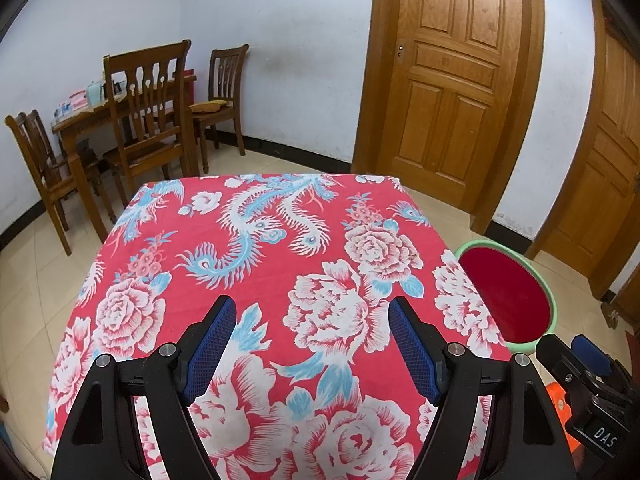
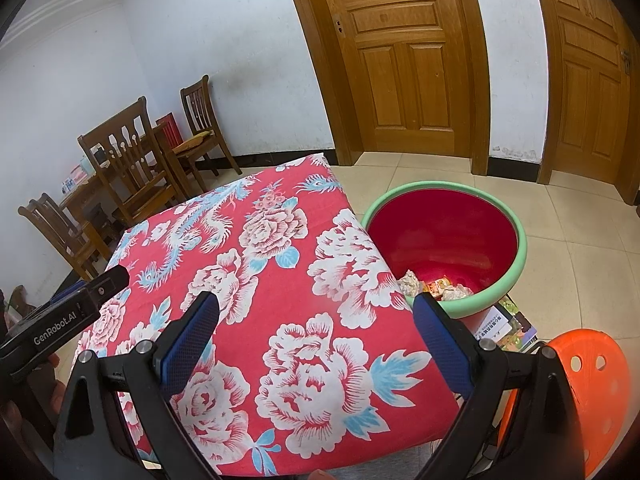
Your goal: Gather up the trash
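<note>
Fingers: left gripper (image 1: 312, 348) and right gripper (image 2: 316, 346) both spread wide, empty.
Table (image 1: 256, 240): no trash visible.
Bin (image 2: 516, 264): wrappers (image 2: 440, 286) inside; scan around before ending.

Two bits of lettering to read here. White letters "GenRobot.AI" run along the black body of the left gripper (image 2: 66, 312), seen from the right wrist, just off the left edge of the floral tablecloth (image 2: 280, 280). From the left wrist, "DAS" shows in white on the black housing of the right gripper (image 1: 592, 392), just past the cloth's right edge. A printed packet (image 2: 496, 326) beside the cloth's right edge, under the green-rimmed bin (image 2: 520, 248), carries text too small to make out.
</note>
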`<state>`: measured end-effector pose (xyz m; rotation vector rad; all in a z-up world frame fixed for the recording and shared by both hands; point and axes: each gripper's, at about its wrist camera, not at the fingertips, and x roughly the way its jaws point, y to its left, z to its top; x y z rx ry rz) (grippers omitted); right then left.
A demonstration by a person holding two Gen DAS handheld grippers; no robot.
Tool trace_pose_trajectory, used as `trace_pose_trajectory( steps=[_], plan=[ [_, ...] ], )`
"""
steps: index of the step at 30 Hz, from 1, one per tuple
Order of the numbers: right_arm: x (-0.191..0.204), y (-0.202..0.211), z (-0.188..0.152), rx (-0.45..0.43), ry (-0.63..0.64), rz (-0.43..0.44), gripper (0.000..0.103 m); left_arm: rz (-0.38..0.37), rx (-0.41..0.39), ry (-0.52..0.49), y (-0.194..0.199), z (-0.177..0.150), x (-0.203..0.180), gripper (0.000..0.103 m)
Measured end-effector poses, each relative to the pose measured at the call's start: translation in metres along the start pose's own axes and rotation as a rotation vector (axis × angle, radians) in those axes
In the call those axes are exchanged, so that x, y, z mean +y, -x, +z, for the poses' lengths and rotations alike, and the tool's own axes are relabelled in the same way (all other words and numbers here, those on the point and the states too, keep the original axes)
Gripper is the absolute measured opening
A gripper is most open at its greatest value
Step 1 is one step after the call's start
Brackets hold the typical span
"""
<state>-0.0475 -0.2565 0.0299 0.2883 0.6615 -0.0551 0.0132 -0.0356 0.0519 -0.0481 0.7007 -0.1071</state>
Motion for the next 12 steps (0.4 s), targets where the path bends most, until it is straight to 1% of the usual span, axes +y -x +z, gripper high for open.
trace_pose_trajectory(
  steps=[12],
  plan=[
    [-0.0001, -0.0002, 0.0001, 0.002, -0.001, 0.0, 0.096, 0.0, 0.002, 0.004, 0.0002, -0.0009, 0.0008, 0.079]
  ],
)
